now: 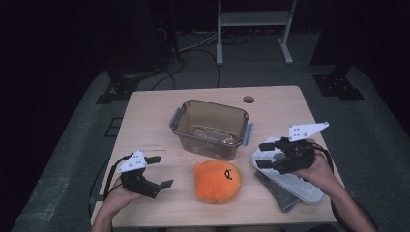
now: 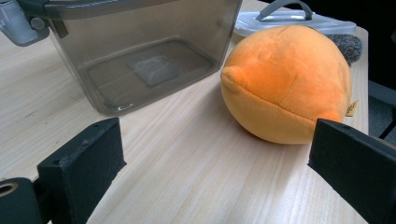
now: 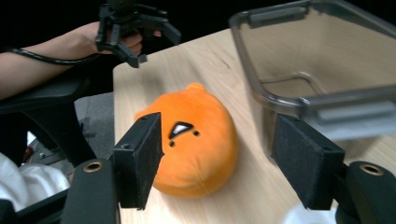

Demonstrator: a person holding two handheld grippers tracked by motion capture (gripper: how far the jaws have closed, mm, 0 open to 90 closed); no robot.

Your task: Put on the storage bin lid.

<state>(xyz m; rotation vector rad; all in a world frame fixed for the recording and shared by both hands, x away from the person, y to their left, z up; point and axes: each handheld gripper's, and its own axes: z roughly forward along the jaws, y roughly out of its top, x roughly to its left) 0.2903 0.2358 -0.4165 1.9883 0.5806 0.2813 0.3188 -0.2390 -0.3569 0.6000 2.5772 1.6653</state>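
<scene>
With the lid (image 1: pixel 290 181) off beneath your right tool (image 1: pixel 263 155), the orange plush (image 1: pixel 218 181) lies ungrasped on the tabletop (image 1: pixel 154 121) between both wide-open, empty tools, left tool (image 1: pixel 162 171) included, the box (image 1: pixel 211 128) beyond them unfilled.

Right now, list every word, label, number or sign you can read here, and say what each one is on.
No readable text anywhere.
Plush toy: small yellow tag at its seam, too small to read.
Plush toy face: black stitched marks, not letters.
Plastic box: a faint square patch on its floor, blurred, nothing legible.
</scene>
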